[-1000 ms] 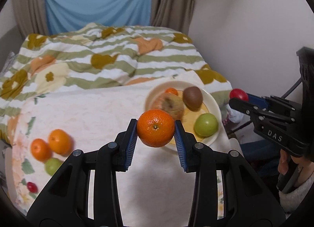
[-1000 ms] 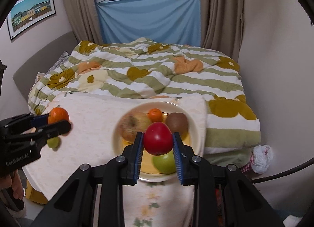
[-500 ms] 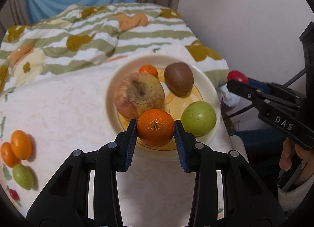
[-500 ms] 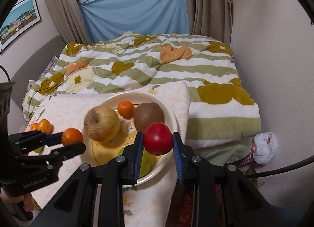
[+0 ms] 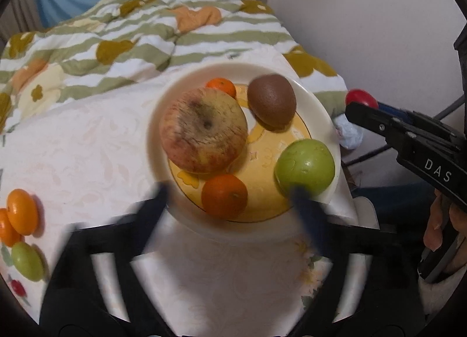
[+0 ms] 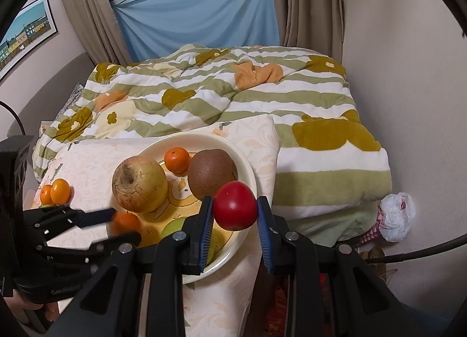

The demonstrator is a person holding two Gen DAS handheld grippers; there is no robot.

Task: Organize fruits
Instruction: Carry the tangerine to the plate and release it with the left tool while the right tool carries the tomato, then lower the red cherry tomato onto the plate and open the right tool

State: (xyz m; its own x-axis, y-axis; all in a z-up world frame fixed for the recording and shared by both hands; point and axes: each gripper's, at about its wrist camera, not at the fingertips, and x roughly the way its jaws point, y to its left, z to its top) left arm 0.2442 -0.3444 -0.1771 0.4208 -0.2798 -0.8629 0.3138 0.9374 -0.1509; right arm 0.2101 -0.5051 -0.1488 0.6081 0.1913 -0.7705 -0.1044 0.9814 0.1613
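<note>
My left gripper (image 5: 230,194) has just been opening: its blurred fingers stand wide apart, and the round orange mandarin (image 5: 224,196) between them lies free on the cream plate with the yellow centre (image 5: 318,109), touching neither pad. My right gripper (image 6: 235,214) is clamped on one smooth red round fruit (image 6: 235,205), held above the plate's near right rim.

Plate contents, five pieces: the freed mandarin at the near edge; one large mottled yellow-red apple (image 5: 203,129) on the left; one smaller mandarin (image 5: 221,87) behind the apple; one brown fuzzy kiwi (image 5: 271,100) at the far right; one smooth green round fruit (image 5: 305,166) at the near right, partly behind my left gripper's right finger.

Off the plate, at the far left of the cloth: two orange mandarins (image 5: 22,211) side by side and touching, one small green fruit (image 5: 27,261) just below them, and a small red piece (image 5: 18,289) near the edge, too blurred to name.

Surface: a pale cream cloth with a faint leaf pattern (image 5: 87,144) under the plate and loose fruit. Behind it lies a green-and-white striped quilt with ochre and orange shapes (image 6: 233,89) on a bed.

Room: a blue sheet (image 6: 198,24) hung below a window, beige curtains (image 6: 309,1) on both sides, one framed picture (image 6: 26,33) on the left wall, and a crumpled white plastic bag (image 6: 397,216) beside the bed at the right.
</note>
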